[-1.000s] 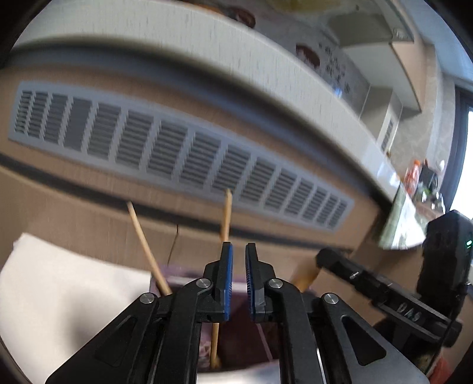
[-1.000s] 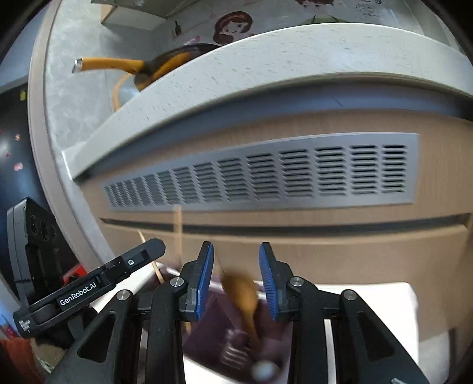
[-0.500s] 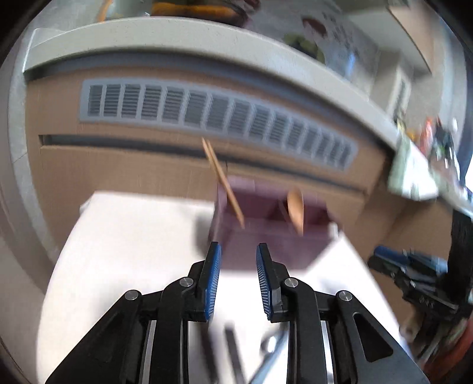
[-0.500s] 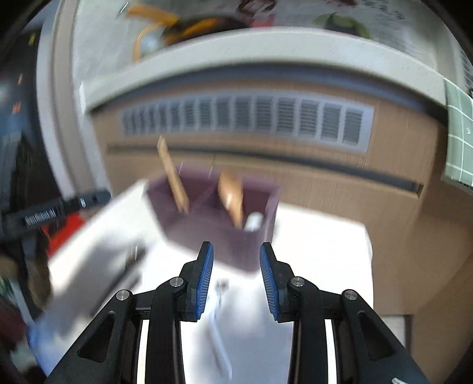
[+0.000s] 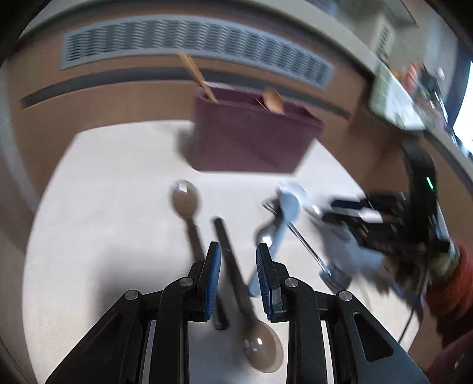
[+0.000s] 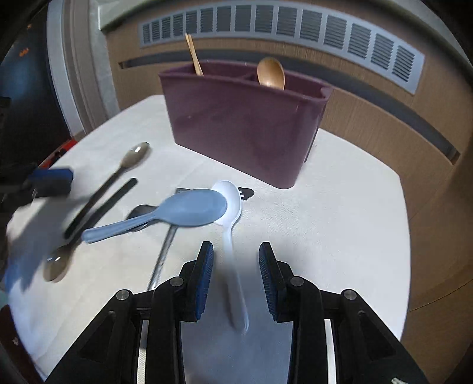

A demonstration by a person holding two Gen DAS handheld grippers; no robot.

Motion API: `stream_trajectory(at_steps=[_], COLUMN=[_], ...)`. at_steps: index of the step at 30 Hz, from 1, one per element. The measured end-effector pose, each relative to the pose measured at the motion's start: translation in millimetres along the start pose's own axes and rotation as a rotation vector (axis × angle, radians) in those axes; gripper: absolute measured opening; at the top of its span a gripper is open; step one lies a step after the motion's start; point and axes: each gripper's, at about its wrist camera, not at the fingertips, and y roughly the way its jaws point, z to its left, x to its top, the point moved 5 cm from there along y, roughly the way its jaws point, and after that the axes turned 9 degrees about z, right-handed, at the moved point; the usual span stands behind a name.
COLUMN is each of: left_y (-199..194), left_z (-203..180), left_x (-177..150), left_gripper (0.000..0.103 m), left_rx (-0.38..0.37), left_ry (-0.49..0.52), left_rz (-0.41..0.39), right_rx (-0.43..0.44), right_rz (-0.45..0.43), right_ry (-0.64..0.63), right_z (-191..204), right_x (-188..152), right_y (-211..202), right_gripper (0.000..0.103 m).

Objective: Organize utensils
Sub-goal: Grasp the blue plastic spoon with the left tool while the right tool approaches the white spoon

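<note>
A purple caddy [image 6: 245, 130] stands at the back of the white table [image 6: 340, 224], holding chopsticks [image 6: 193, 56] and a wooden spoon [image 6: 270, 73]. In front lie loose utensils. My right gripper [image 6: 236, 254] is open above the handle of a white spoon [image 6: 230, 195], whose bowl lies under a light blue spoon [image 6: 192, 208]. My left gripper [image 5: 238, 251] is open over the dark handle of a taupe spoon [image 5: 261, 351]. A second taupe spoon [image 5: 184, 196] lies just left of it. The pads of neither gripper press on anything.
A metal utensil [image 6: 165, 251] lies under the blue spoon. A wooden cabinet front with a grey vent [image 6: 295, 26] rises right behind the caddy. The right gripper's body [image 5: 369, 218] and a red sleeve [image 5: 455, 289] show blurred in the left wrist view.
Both grippers pulled back from the caddy and tilted down toward the utensils on the table. The left jaws went from nearly shut to open. The right jaws stayed open.
</note>
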Motion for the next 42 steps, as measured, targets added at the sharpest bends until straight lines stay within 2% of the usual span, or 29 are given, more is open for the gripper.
stream_trajectory(at_steps=[4, 6, 7, 8, 11, 18, 21, 25, 27, 30, 33, 39, 42], left_y=[19, 27, 30, 32, 38, 64, 68, 71, 70, 69, 69, 82, 81], left_z=[-17, -21, -23, -24, -33, -64, -70, -72, -77, -85, -92, -106, -113], left_x=[2, 7, 9, 11, 19, 31, 36, 37, 34, 31, 33, 42, 46], left_gripper=[0.026, 0.026, 0.026, 0.026, 0.026, 0.026, 0.026, 0.026, 0.026, 0.026, 0.026, 0.026, 0.026], left_rx=[-0.015, -0.014, -0.01, -0.005, 0.002, -0.033, -0.013, -0.016, -0.017, -0.057, -0.025, 0.002, -0.043], left_ry=[0.071, 0.082, 0.087, 0.097, 0.134, 0.229, 0.25, 0.243, 0.262, 0.279, 0.318, 0.388, 0.389], left_rz=[0.055, 0.071, 0.074, 0.077, 0.085, 0.147, 0.147, 0.163, 0.172, 0.191, 0.177, 0.207, 0.211], right_rx=[-0.007, -0.012, -0.023, -0.035, -0.041, -0.083, -0.106, -0.081, -0.018, 0.027, 0.008, 0.0, -0.006], right_rz=[0.025, 0.009, 0.005, 0.003, -0.018, -0.032, -0.041, -0.037, -0.032, -0.048, -0.066, -0.082, -0.09], right_ry=[0.005, -0.003, -0.011, -0.013, 0.031, 0.163, 0.198, 0.266, 0.289, 0.291, 0.275, 0.294, 0.297], right_z=[1, 4, 5, 5, -4, -35, -45, -56, -55, -52, -49, -54, -55], right_x=[6, 6, 6, 5, -3, -39, -53, -72, -81, -89, -88, -91, -92], right_y=[17, 18, 17, 15, 5, -17, -26, -34, -37, -42, -41, -43, -44], right_gripper=[0.026, 0.017, 0.007, 0.006, 0.006, 0.006, 0.006, 0.006, 0.008, 0.01, 0.019, 0.019, 0.019])
